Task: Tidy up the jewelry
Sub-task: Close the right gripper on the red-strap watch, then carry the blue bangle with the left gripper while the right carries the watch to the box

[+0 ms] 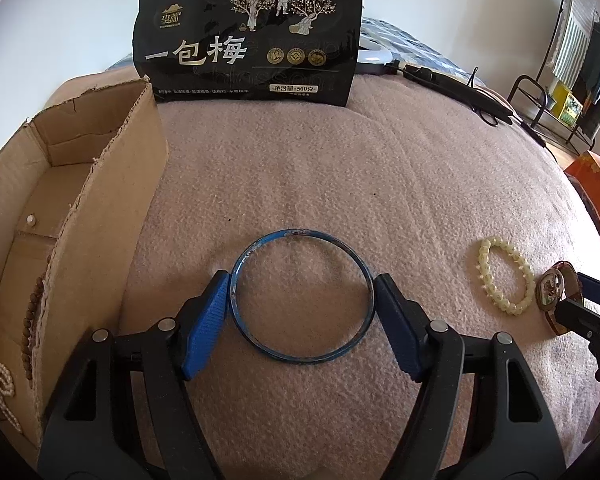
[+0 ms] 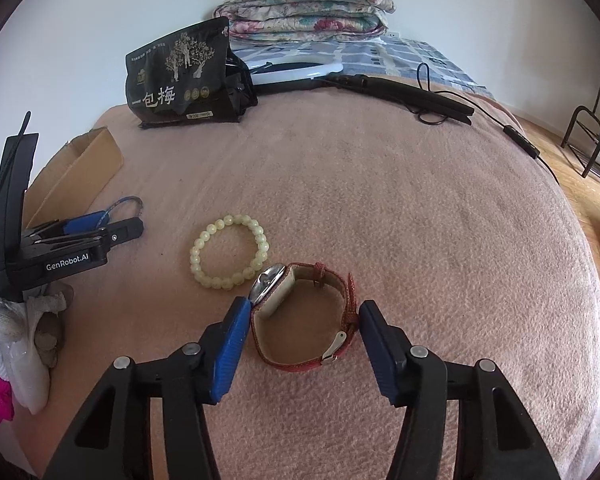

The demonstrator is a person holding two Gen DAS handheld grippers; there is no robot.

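A blue bangle [image 1: 302, 296] lies flat on the pink blanket, between the fingers of my left gripper [image 1: 302, 284]. The jaws are wide and touch its two sides. A red-strapped watch [image 2: 304, 320] stands on its edge between the fingers of my right gripper [image 2: 304, 312], which is open around it, the left pad at the watch face. A pale bead bracelet [image 2: 229, 252] lies just left of the watch; it also shows in the left wrist view [image 1: 504, 276]. The cardboard box [image 1: 80, 200] at the left holds a brown bead string [image 1: 34, 312] and a pearl piece [image 1: 2, 384].
A black snack bag [image 1: 248, 32] stands at the far edge of the blanket [image 1: 320, 180]. A black cabled device [image 2: 404, 92] and folded quilts [image 2: 308, 8] lie behind. An orange box [image 1: 596, 192] is at the right. The bed edge drops to a wooden floor at the right.
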